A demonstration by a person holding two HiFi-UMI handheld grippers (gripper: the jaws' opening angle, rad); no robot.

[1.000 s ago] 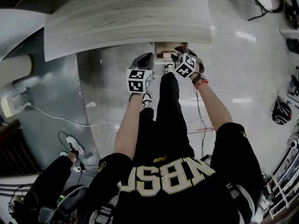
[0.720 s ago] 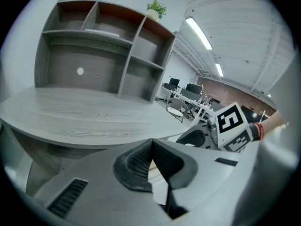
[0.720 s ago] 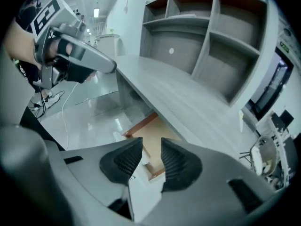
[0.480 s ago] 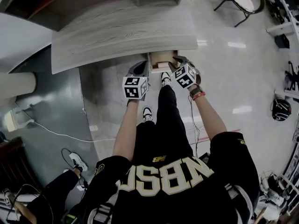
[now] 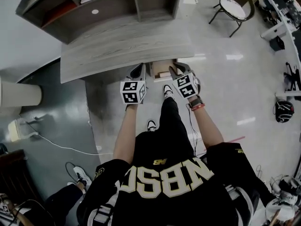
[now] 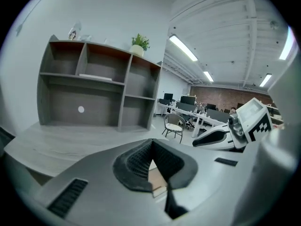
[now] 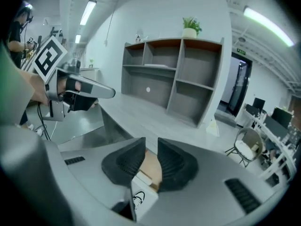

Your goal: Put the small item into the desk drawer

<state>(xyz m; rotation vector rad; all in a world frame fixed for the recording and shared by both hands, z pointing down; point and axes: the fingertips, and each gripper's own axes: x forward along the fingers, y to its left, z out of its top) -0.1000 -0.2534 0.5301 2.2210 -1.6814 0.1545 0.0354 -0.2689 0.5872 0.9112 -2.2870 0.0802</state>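
Wooden drawer (image 5: 160, 68) open overhead; right gripper view shows right claw (image 7: 150, 145) closing empty.

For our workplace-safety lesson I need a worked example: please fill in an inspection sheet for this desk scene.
Surface: grey wooden desk top, with a shelf unit at its back.
Job's things: desk drawer open under the front edge; small white box lies in it.
Clutter: nothing seen on the desk top.
Grippers: left tongs shut at the tips, empty; right tongs closing, the box showing through their gap, pads not pressing on it.
Cables: white cable trails across the floor, left.
Surroundings: chair beyond the desk; potted plant on the shelf unit.
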